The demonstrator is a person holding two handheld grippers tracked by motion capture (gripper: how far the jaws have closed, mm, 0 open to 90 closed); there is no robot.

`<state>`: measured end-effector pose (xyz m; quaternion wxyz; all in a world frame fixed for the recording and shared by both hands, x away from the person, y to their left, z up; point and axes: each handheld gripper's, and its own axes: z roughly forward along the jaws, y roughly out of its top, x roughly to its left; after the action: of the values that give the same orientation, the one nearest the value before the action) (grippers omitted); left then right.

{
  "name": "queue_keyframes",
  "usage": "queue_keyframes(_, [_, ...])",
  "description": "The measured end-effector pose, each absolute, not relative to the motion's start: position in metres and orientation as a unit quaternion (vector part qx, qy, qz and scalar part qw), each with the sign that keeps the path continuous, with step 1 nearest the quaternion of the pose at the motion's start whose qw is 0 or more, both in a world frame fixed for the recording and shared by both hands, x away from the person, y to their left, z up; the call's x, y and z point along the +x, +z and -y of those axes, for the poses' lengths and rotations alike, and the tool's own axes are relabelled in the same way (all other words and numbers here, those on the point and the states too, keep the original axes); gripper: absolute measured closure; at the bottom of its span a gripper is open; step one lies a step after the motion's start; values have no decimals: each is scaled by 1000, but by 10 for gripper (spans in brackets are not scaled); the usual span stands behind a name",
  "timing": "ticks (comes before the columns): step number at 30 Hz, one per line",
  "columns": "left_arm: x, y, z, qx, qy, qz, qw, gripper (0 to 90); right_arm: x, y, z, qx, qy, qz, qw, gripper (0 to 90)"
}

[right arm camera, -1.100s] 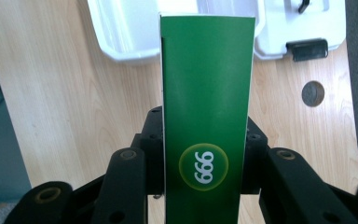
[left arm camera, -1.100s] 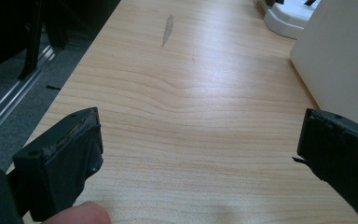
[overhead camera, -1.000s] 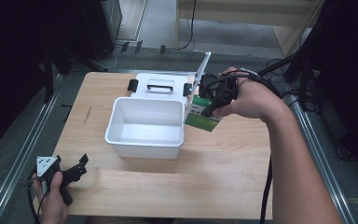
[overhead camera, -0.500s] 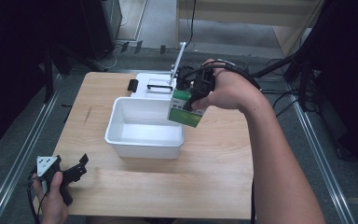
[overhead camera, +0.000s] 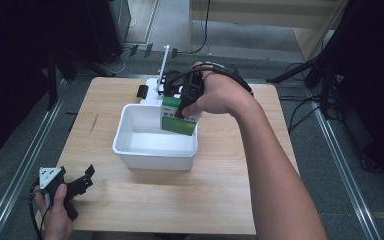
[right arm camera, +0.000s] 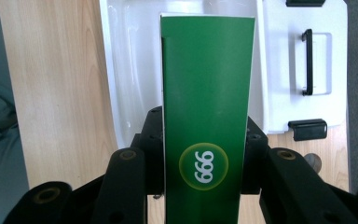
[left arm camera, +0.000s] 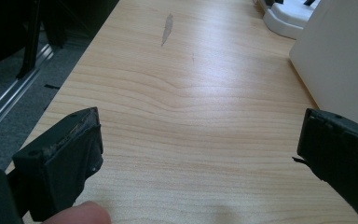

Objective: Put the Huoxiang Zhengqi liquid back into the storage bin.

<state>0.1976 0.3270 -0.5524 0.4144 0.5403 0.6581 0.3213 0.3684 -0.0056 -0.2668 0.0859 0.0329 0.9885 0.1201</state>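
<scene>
Right hand-held gripper (overhead camera: 180, 107) clamps the green box (overhead camera: 178, 116) between its jaws, the box's long axis running straight out from the jaws, as the right gripper view shows (right arm camera: 207, 116). The box hangs over the white bin (overhead camera: 145, 155), at its far right corner, so the placing move is downward. Left hand-held gripper (overhead camera: 82, 181), jaws wide and empty, rests at the near left desk (overhead camera: 230, 200) corner, well apart.

I have bare worktop (overhead camera: 220, 200) along the whole near edge and down the left side, where my left tongs (left arm camera: 200, 154) gape over nothing but wood. The white tub (overhead camera: 152, 150) blocks the middle, its inside open from above. Behind it the lid (right arm camera: 307, 60) crowds the far edge.
</scene>
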Motion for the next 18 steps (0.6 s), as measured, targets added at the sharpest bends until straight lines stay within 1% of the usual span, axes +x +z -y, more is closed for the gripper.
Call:
queue_keyframes(7, [198,-552,-327,541,320,-658,414,11,369,-280,-3,-18,103,-990,93,639])
queue_keyframes(18, [198,-552,-327,539,320,-659,415,10,379,-307,0,-16,88,-992,91,639])
